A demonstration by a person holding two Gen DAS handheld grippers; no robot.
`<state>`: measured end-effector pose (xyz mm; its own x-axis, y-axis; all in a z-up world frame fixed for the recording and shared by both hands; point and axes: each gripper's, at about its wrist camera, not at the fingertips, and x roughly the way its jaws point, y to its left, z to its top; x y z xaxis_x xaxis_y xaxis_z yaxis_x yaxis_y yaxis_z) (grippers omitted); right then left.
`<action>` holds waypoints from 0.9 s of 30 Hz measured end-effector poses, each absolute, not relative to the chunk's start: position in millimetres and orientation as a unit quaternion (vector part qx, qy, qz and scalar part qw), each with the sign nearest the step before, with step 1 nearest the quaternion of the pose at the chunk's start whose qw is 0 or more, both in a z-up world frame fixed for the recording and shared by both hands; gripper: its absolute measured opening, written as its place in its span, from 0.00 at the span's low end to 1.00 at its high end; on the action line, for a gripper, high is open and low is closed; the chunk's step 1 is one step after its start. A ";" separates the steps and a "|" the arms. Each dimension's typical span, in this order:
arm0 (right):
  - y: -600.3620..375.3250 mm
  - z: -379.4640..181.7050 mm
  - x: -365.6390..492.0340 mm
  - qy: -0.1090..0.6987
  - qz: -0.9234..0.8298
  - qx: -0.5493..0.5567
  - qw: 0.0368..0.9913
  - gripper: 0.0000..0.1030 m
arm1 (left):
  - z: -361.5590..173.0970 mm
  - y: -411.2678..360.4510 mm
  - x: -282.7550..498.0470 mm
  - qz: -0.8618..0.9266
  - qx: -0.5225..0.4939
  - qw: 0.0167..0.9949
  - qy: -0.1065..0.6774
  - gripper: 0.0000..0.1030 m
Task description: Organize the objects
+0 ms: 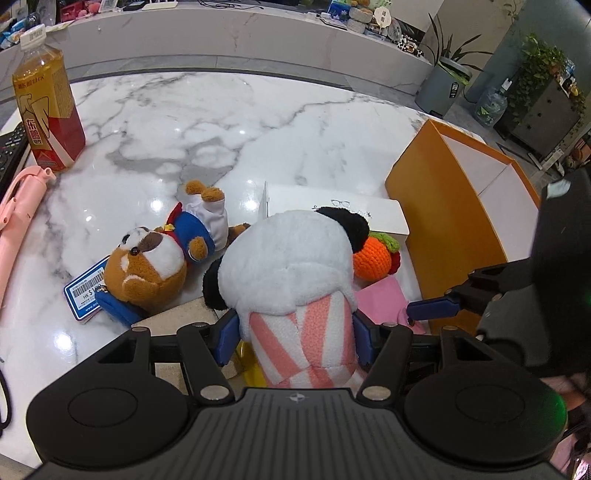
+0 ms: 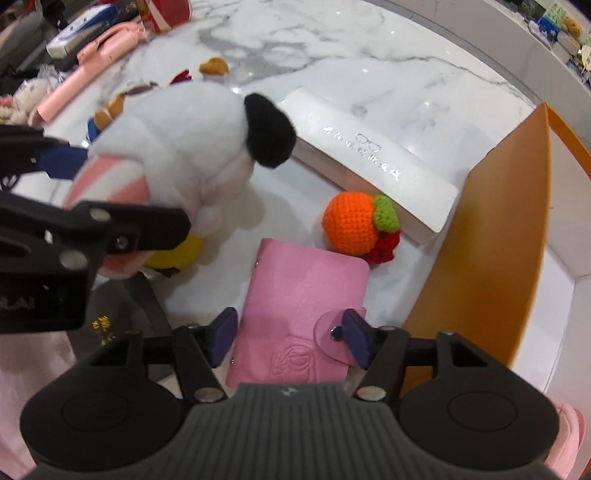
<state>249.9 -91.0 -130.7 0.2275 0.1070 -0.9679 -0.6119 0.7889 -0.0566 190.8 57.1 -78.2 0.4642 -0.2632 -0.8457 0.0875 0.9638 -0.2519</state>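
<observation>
My left gripper [image 1: 295, 332] is shut on a white plush toy [image 1: 291, 258] with black ears and a pink-striped body, held above the marble table [image 1: 221, 122]. The plush also shows in the right wrist view [image 2: 184, 136]. My right gripper [image 2: 290, 338] is open, its fingers on either side of a pink wallet [image 2: 295, 295] lying on the table. The right gripper also shows in the left wrist view [image 1: 436, 308]. An orange box [image 1: 443, 229] with a white inside stands at the right, and also shows in the right wrist view [image 2: 491, 240].
A brown dog plush [image 1: 155, 258], a price tag [image 1: 83, 295], an orange crochet fruit [image 2: 351, 225], a white glasses case [image 2: 373, 166], a tea bottle [image 1: 46, 107] and a pink stick-like object [image 1: 14, 218] lie on the table. A marble counter [image 1: 240, 33] runs behind.
</observation>
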 end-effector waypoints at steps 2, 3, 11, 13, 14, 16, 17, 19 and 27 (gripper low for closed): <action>-87.0 -135.2 248.5 0.572 0.234 -0.231 0.751 0.72 | -79.1 58.1 191.7 -0.103 -0.091 0.851 0.507 0.68; -84.7 -137.7 247.1 0.571 0.233 -0.239 0.750 0.76 | -79.5 58.7 192.3 -0.104 -0.093 0.851 0.507 0.68; -83.2 -143.6 244.4 0.560 0.217 -0.267 0.754 0.68 | -81.0 61.3 191.4 -0.108 -0.102 0.849 0.507 0.68; -87.8 -138.5 246.5 0.565 0.223 -0.252 0.753 0.65 | -80.6 61.8 190.3 -0.108 -0.104 0.850 0.505 0.68; -90.3 -135.0 246.7 0.567 0.226 -0.244 0.753 0.59 | -80.4 62.0 189.8 -0.109 -0.106 0.850 0.505 0.68; -93.8 -122.6 245.4 0.561 0.230 -0.230 0.761 0.43 | -80.0 62.2 188.6 -0.110 -0.108 0.849 0.505 0.68; -96.2 -115.5 245.7 0.560 0.229 -0.222 0.764 0.36 | -79.7 61.9 187.9 -0.110 -0.109 0.849 0.505 0.68; -103.4 -105.3 248.2 0.562 0.231 -0.202 0.768 0.31 | -78.6 60.9 186.7 -0.111 -0.109 0.849 0.505 0.68; -134.5 -65.7 242.3 0.541 0.234 -0.128 0.798 0.17 | -61.5 55.1 176.7 -0.115 -0.116 0.854 0.495 0.68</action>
